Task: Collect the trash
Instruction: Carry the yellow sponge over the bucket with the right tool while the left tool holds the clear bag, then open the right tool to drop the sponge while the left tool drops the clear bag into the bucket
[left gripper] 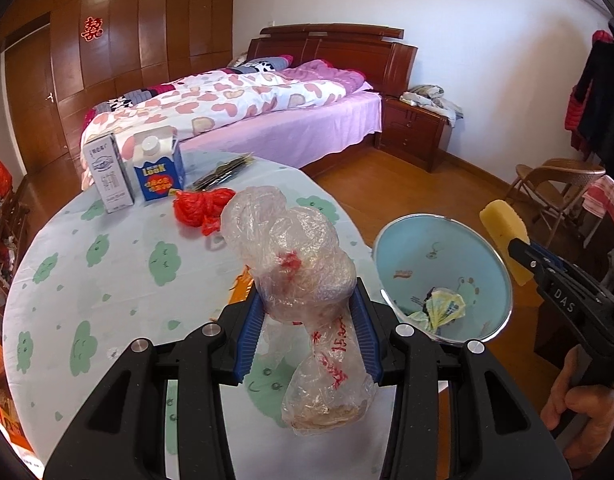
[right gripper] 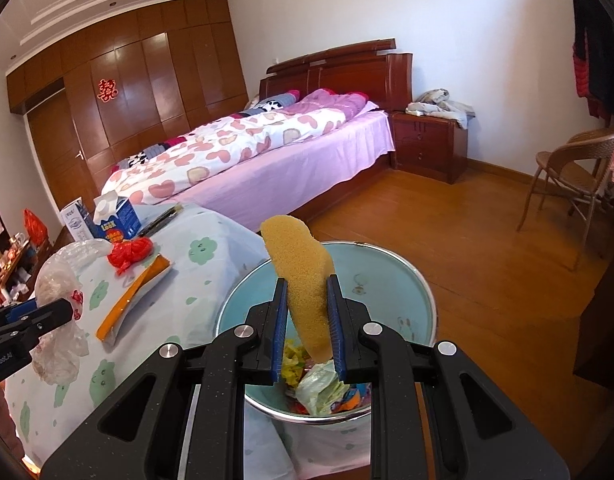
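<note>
Trash is partly gathered: the blue bin (right gripper: pixel 387 280) beside the table (left gripper: pixel 107 280) already holds crumpled wrappers (right gripper: pixel 323 384) at its bottom. Right above the bin, the right gripper (right gripper: pixel 307 320) pinches a yellow sponge (right gripper: pixel 303 280), jaws nearly closed on it. Beside the bin, over the table's edge, the left gripper (left gripper: pixel 311 328) clamps a crumpled clear plastic bag (left gripper: pixel 295 264), jaws partly closed around it. Both pieces seem ready to drop in. Farther from the bin, a red plastic bag (left gripper: pixel 201 208), an orange packet (right gripper: pixel 135 300), two cartons (left gripper: pixel 135 172) and a dark packet (left gripper: pixel 223 172) remain on the table.
</note>
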The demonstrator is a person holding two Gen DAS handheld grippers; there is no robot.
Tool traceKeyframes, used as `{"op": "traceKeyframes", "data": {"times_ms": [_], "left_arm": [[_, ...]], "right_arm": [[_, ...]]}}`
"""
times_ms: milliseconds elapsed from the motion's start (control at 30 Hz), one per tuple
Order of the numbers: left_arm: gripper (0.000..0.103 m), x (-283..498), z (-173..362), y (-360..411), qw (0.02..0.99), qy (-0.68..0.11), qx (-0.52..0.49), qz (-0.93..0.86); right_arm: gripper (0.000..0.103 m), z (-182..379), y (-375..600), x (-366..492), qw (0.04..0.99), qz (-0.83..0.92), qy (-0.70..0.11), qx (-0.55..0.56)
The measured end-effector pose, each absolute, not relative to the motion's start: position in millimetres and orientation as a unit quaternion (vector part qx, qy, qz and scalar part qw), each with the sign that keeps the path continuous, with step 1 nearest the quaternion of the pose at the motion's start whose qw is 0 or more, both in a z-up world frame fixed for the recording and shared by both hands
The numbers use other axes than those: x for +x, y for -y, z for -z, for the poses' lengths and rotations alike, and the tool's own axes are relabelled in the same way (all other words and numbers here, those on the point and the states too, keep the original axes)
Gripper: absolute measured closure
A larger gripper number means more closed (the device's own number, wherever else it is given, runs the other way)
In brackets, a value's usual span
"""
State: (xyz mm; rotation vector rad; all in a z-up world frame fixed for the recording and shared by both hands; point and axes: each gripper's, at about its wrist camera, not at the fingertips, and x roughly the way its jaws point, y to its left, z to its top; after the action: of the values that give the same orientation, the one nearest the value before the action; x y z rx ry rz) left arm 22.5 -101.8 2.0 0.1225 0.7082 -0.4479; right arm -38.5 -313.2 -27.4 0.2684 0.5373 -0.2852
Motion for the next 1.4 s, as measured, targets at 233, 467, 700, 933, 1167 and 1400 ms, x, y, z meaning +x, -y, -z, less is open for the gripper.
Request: {"op": "traceKeyframes", "data": {"times_ms": [233, 467, 700, 933, 1167, 1400], "left_arm": [[0.061, 23.0, -2.9, 110.2, 0.91, -0.339, 0.058, 0.234], [0.061, 25.1, 1.2, 131.4, 0.903, -0.344, 0.07, 0.248], [0.061, 24.8, 7.4, 165.0, 0.895, -0.346, 0.094, 0.264], [0.061, 23.5, 13.1, 191.5, 0.888, -0.349, 0.11, 0.279], [0.061, 31.0, 24.3, 211.4, 0.878, -0.367, 0.115, 0.287], [0.06, 35.0, 32.8, 231.6, 0.873, -0.369, 0.13, 0.29]], "right_arm": [[0.083, 29.0, 320.3, -40.2, 0.945, 0.152, -0.261, 0.128], [0.083, 37.7, 337.7, -40.5, 0.936, 0.175, -0.27, 0.141], [0.083, 44.6, 349.7, -41.7, 0.931, 0.183, -0.276, 0.151], [0.083, 52.4, 361.5, -41.5, 0.925, 0.192, -0.286, 0.161], [0.083, 58.3, 369.4, -41.3, 0.92, 0.197, -0.294, 0.167], [0.082, 63.8, 372.5, -37.1, 0.916, 0.193, -0.308, 0.17]]}}
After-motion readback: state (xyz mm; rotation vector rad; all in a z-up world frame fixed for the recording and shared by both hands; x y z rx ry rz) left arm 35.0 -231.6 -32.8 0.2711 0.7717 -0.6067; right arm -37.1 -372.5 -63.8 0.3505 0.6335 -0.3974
